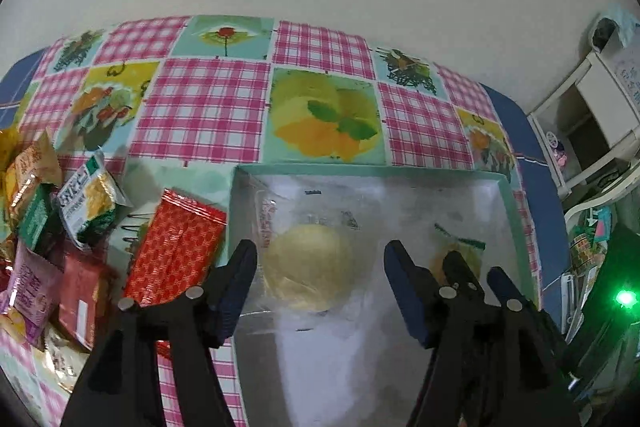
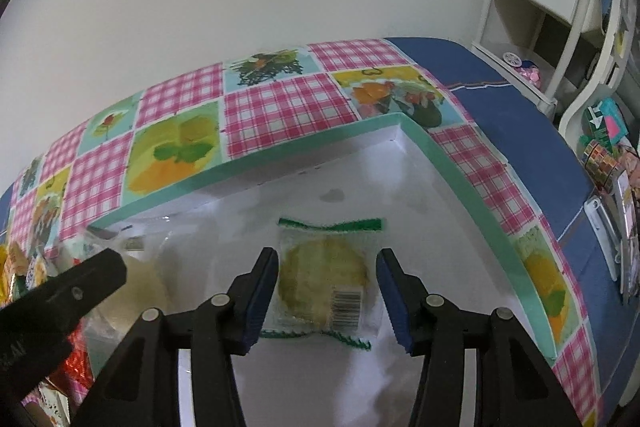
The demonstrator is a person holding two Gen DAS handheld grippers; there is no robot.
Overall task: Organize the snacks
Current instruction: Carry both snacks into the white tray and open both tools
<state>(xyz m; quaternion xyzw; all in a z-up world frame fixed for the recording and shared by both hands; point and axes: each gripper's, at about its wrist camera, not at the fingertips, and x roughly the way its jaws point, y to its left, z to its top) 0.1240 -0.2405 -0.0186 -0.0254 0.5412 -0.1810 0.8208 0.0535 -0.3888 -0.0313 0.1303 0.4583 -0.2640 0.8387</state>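
A white box with a teal rim (image 1: 510,203) (image 2: 472,183) lies on the patterned tablecloth. Inside it lie a pale round bun in clear wrap (image 1: 310,267) (image 2: 132,287) and a green-edged cookie packet (image 2: 326,277) (image 1: 460,251). My left gripper (image 1: 320,279) is open, its jaws either side of the bun. My right gripper (image 2: 328,291) is open, its jaws either side of the cookie packet; it also shows in the left wrist view (image 1: 476,275). A pile of snack packets lies left of the box: a red patterned pouch (image 1: 172,251), a green-gold packet (image 1: 92,207), an orange packet (image 1: 30,171).
A white wall runs behind the table. A white shelf unit (image 2: 540,7) stands at the right past the table's blue edge (image 2: 520,115). Cluttered small items (image 2: 608,155) lie at the far right. A green light (image 1: 626,297) glows at the right.
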